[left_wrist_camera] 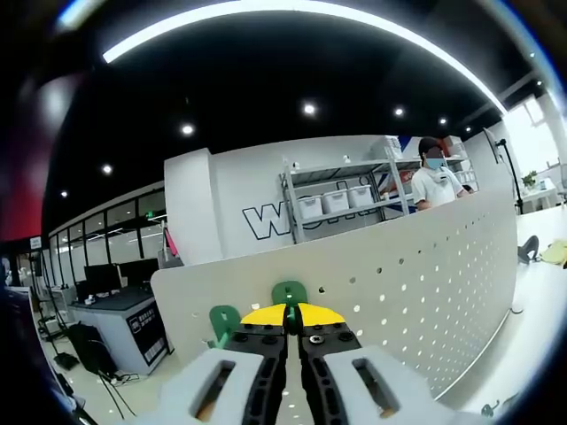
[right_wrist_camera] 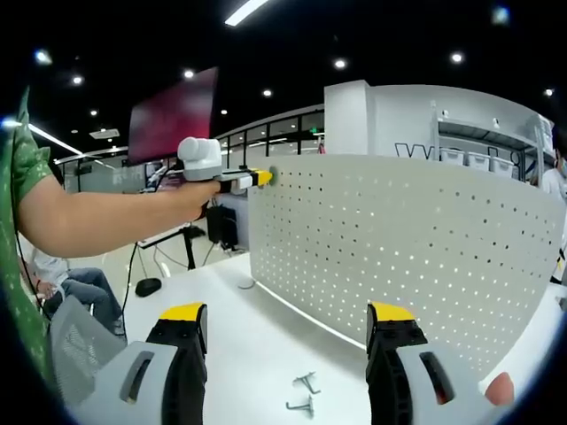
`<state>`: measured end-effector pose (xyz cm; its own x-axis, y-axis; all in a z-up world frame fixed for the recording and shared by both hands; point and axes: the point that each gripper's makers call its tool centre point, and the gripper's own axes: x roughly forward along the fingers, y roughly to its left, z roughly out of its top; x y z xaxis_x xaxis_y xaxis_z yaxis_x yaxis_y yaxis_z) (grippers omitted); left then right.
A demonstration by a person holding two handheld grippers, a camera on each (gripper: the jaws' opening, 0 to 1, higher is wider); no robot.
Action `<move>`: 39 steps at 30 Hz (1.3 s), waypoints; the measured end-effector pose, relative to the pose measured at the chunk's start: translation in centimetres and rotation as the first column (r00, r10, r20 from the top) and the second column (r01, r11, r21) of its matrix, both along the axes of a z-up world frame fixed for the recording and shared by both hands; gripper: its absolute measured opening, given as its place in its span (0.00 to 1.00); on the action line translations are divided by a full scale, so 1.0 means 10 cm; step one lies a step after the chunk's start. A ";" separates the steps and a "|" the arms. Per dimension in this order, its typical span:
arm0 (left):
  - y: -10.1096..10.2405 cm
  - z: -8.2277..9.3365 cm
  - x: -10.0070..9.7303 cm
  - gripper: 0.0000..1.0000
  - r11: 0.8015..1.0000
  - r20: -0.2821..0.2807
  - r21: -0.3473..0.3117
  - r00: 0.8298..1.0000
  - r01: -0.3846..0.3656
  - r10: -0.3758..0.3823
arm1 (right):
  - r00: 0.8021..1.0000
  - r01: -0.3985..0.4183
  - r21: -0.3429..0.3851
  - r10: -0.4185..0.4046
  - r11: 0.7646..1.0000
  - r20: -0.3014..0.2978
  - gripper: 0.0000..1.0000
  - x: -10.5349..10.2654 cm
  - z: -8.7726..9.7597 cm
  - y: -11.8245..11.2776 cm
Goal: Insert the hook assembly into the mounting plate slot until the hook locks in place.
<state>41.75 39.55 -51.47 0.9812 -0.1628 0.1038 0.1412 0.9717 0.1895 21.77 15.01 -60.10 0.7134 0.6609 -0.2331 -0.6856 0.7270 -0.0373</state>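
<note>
Green plastic hook (left_wrist_camera: 290, 293) is sitting pinched in the closed left gripper (left_wrist_camera: 292, 320) at the white perforated pegboard's (right_wrist_camera: 416, 239) top edge, right gripper (right_wrist_camera: 288, 332) hanging spread, so it's risking tilting and jamming.

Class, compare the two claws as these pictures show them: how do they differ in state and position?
The left claw is shut, gripping a green hook; the right claw is open and holds nothing. The left claw is raised to the top edge of the pegboard; the right claw hangs low over the table, above two loose metal hooks. Both have yellow tips on black jaws.
</note>
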 end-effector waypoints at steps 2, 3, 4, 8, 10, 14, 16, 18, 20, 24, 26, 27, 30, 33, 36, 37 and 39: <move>0.00 0.00 0.00 0.03 1.000 0.000 -0.001 1.000 -0.001 0.001 | 1.000 0.000 0.000 0.000 1.000 0.000 0.75 0.00 0.00 0.00; 0.00 -0.01 0.00 0.03 1.000 -0.001 0.000 1.000 -0.001 0.001 | 1.000 0.000 -0.002 0.000 1.000 0.000 0.75 0.00 0.00 0.00; 0.00 -0.01 0.00 0.03 1.000 -0.002 0.000 1.000 -0.001 0.001 | 1.000 0.000 -0.002 0.000 1.000 0.000 0.75 0.00 0.00 0.00; -0.01 -0.01 0.00 0.03 1.000 0.000 0.002 1.000 -0.001 0.001 | 1.000 -0.002 -0.003 0.002 1.000 0.000 0.74 0.00 0.00 0.01; -0.01 -0.01 0.00 0.03 1.000 -0.001 0.002 1.000 -0.001 0.001 | 1.000 -0.001 -0.003 0.001 1.000 0.001 0.74 0.00 0.00 0.00; -0.01 -0.02 0.00 0.03 1.000 -0.001 0.003 1.000 -0.003 0.003 | 1.000 -0.001 -0.005 0.001 1.000 0.001 0.74 0.00 -0.01 0.00; -0.01 -0.04 0.00 0.03 1.000 -0.007 0.002 1.000 -0.003 0.003 | 1.000 -0.001 -0.005 0.001 1.000 0.000 0.74 0.00 -0.01 0.00; -0.01 -0.06 0.02 0.03 1.000 -0.011 0.001 1.000 -0.004 0.004 | 1.000 -0.001 -0.007 0.001 1.000 0.001 0.74 0.00 -0.01 0.00; -0.01 -0.06 0.03 0.03 1.000 -0.010 0.003 1.000 -0.006 0.006 | 1.000 0.001 -0.007 -0.001 1.000 0.001 0.74 0.00 -0.01 -0.01; -0.01 -0.06 0.03 0.03 1.000 -0.009 0.006 1.000 -0.005 0.005 | 1.000 0.004 -0.010 -0.004 1.000 -0.002 0.74 0.01 -0.02 -0.03; -0.01 -0.06 0.03 0.03 1.000 -0.009 0.005 1.000 -0.005 0.005 | 1.000 0.004 -0.012 -0.004 1.000 -0.003 0.74 0.01 -0.03 -0.03; -0.01 -0.06 0.04 0.03 1.000 -0.008 0.008 1.000 -0.005 0.005 | 1.000 0.005 -0.012 -0.005 1.000 -0.003 0.74 0.01 -0.03 -0.03; -0.01 -0.06 0.04 0.03 1.000 -0.009 0.008 1.000 -0.004 0.004 | 1.000 0.004 -0.010 -0.004 1.000 -0.005 0.74 0.02 -0.04 -0.02; -0.01 -0.07 0.04 0.03 1.000 -0.011 0.010 1.000 -0.006 0.006 | 1.000 0.001 -0.010 -0.001 1.000 -0.006 0.74 0.01 -0.04 0.00; -0.01 -0.07 0.05 0.03 1.000 -0.012 0.008 1.000 -0.009 0.009 | 1.000 0.001 -0.012 -0.001 1.000 -0.008 0.74 0.01 -0.05 0.00; -0.01 -0.07 0.05 0.03 1.000 -0.012 0.007 1.000 -0.009 0.009 | 1.000 0.001 -0.012 -0.001 1.000 -0.008 0.74 0.01 -0.05 0.00; -0.01 -0.07 0.05 0.03 1.000 -0.011 0.005 1.000 -0.008 0.008 | 1.000 0.001 -0.014 -0.001 1.000 -0.008 0.74 0.01 -0.05 -0.01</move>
<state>42.29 39.47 -52.19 0.9836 -0.1551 0.0924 0.1353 0.9720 0.1924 21.87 14.95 -60.63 0.7123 0.6568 -0.2475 -0.6852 0.7272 -0.0421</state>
